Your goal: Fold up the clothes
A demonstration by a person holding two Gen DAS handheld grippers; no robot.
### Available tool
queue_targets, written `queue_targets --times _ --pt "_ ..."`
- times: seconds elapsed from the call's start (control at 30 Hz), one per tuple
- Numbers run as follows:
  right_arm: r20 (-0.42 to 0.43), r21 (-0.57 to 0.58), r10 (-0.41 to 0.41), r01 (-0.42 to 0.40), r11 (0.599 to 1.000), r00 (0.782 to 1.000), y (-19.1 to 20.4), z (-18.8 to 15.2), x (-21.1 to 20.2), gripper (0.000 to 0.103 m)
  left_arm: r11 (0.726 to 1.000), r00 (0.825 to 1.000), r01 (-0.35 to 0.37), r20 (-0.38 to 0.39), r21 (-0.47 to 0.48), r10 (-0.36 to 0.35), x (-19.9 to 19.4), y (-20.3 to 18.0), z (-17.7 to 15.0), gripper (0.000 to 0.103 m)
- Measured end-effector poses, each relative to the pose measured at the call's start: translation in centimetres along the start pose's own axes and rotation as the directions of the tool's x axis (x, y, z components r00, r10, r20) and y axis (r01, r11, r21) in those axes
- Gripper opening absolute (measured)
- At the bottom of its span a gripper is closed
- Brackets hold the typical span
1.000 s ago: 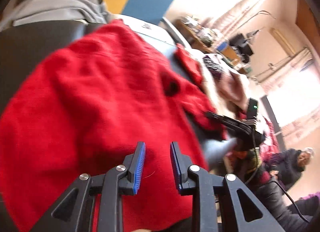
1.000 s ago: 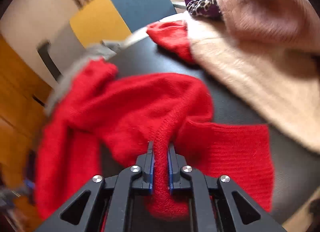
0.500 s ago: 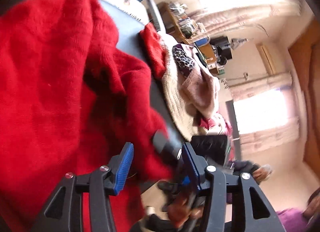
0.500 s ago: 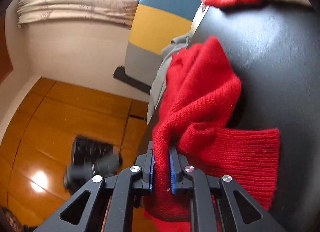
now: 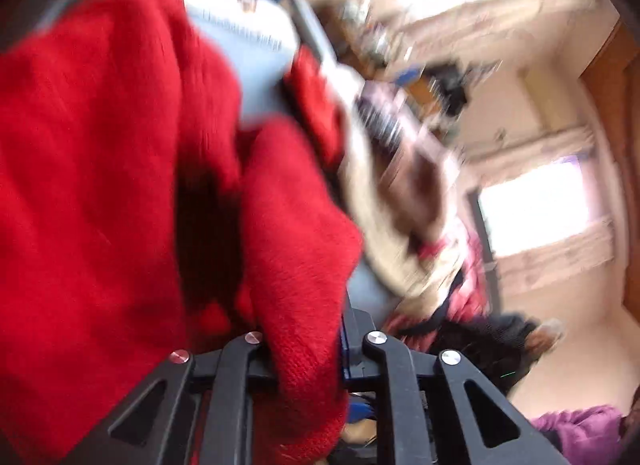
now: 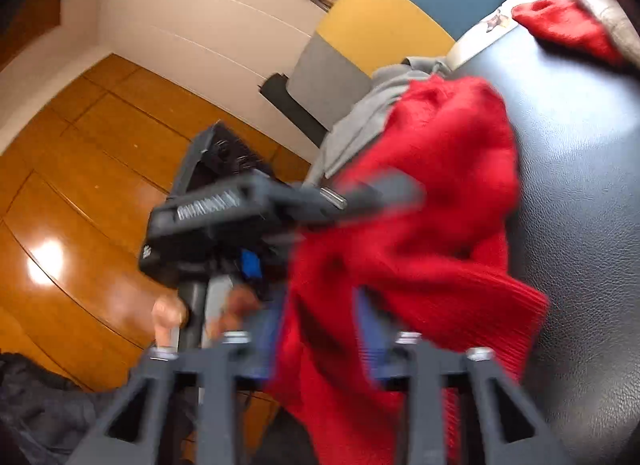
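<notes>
Left gripper (image 5: 306, 349): jaws closed on a fold of the red knit sweater (image 5: 100, 185). Right gripper (image 6: 320, 339): jaws parted, sweater fabric hanging loose between them. Sweater (image 6: 432, 205) lies on the black leather surface (image 6: 580, 185), near its left edge, overlapping a grey garment (image 6: 372, 113)

Support is a black leather-textured surface (image 6: 580, 193). Red knit sweater (image 6: 440, 201) lies bunched on it, spilling over its near edge. Grey garment (image 6: 372, 113) at the far edge, touching the sweater. Second red piece (image 6: 560, 25) at the far corner, beige knit (image 6: 616, 13) overlapping it.
</notes>
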State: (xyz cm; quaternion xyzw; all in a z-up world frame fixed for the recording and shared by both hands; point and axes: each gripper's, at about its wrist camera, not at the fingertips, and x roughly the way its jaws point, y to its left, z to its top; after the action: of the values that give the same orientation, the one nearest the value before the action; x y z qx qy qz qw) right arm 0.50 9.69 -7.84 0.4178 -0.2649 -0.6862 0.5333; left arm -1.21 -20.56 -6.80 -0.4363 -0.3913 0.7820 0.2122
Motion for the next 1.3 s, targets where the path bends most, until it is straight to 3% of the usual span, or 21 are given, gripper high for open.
queue_targets --times 0.03,0.13,0.23,0.3,0.33,0.47,0.5,0.57,0.63,0.7,0.73,0.8,0.93,1.07,1.13,1.17,1.23,1.27,1.3 --pt "0.012 -0.006 -0.006 0.006 1.0 1.0 0.3 -0.3 -0.6 0.067 1.0 0.998 0.016 0.065 -0.003 -0.015 -2.8 0.1 0.7 0.015" --pt "0.028 0.007 -0.052 0.051 0.999 0.998 0.1 -0.5 -2.3 0.067 0.999 0.968 0.043 0.247 -0.001 -0.042 -11.0 0.5 2.4 0.015" --pt "0.025 0.033 -0.163 0.162 0.986 0.986 -1.2 -0.8 -2.7 0.067 0.999 0.918 -0.047 0.394 0.001 0.042 -20.1 1.6 2.4 0.015" --pt "0.015 0.032 -0.272 0.271 0.962 0.962 -2.0 -1.0 -2.5 0.067 0.994 0.882 -0.107 0.459 -0.018 0.103 -25.0 2.5 1.9 0.015" --pt "0.008 0.026 -0.319 0.319 0.947 0.948 -2.2 -1.0 -2.4 0.067 0.988 0.854 -0.148 0.499 -0.043 0.15 -27.7 3.2 1.6 0.015" --pt "-0.04 0.024 -0.359 0.36 0.933 0.932 -2.4 -1.4 -1.5 0.068 0.962 0.768 -0.204 0.581 -0.18 0.271 -35.3 7.1 0.5 0.015" --pt "-0.051 0.018 -0.357 0.358 0.934 0.933 -2.2 -1.3 -1.2 0.068 0.952 0.74 -0.214 0.6 -0.218 0.304 -37.0 8.2 0.1 0.015" --pt "-0.076 -0.004 -0.342 0.343 0.939 0.936 -1.9 -0.9 0.0 0.069 0.934 0.701 -0.22 0.62 -0.281 0.352 -39.6 10.1 -0.5 0.015" --pt "-0.102 -0.037 -0.336 0.334 0.942 0.936 -1.5 -0.2 1.3 0.073 0.895 0.638 -0.269 0.63 -0.355 0.442 -42.0 11.9 -1.3 0.015" --pt "-0.122 -0.07 -0.341 0.334 0.94 0.932 -1.1 0.3 2.5 0.073 0.862 0.602 -0.286 0.621 -0.419 0.502 -43.9 14.0 -1.7 0.015" --pt "-0.13 -0.092 -0.353 0.343 0.935 0.927 -0.7 0.5 3.1 0.073 0.846 0.593 -0.295 0.61 -0.444 0.526 -44.5 15.0 -1.8 0.015" --pt "-0.136 -0.152 -0.408 0.388 0.909 0.903 -0.2 1.0 4.4 0.073 0.816 0.583 -0.319 0.579 -0.481 0.57 -45.0 16.7 -2.0 0.015" --pt "-0.148 -0.269 -0.477 0.429 0.862 0.866 1.1 2.1 7.8 0.06 0.79 0.613 -0.341 0.517 -0.51 0.598 -44.8 19.5 -2.4 0.015" --pt "-0.219 -0.342 -0.494 0.408 0.847 0.842 1.9 2.3 12.5 0.06 0.759 0.614 -0.397 0.465 -0.516 0.637 -43.8 20.6 -2.6 0.016" --pt "-0.277 -0.389 -0.5 0.38 0.839 0.821 1.9 1.4 16.7 0.06 0.758 0.637 -0.404 0.437 -0.512 0.635 -42.9 21.0 -2.9 0.017" --pt "-0.253 -0.444 -0.53 0.39 0.807 0.81 2.4 1.1 17.8 0.061 0.755 0.644 -0.414 0.422 -0.508 0.637 -42.4 21.2 -3.2 0.017" --pt "-0.189 -0.591 -0.613 0.41 0.695 0.767 3.6 0.0 19.5 0.059 0.75 0.658 -0.436 0.393 -0.498 0.643 -41.5 21.6 -3.7 0.017" --pt "-0.139 -0.664 -0.667 0.431 0.611 0.732 4.2 -0.6 20.4 0.055 0.747 0.664 -0.449 0.376 -0.49 0.646 -41.0 21.8 -3.9 0.017" --pt "-0.092 -0.72 -0.711 0.446 0.531 0.697 4.6 -1.0 20.9 0.041 0.745 0.67 -0.462 0.36 -0.482 0.649 -40.5 22.1 -4.1 0.017"
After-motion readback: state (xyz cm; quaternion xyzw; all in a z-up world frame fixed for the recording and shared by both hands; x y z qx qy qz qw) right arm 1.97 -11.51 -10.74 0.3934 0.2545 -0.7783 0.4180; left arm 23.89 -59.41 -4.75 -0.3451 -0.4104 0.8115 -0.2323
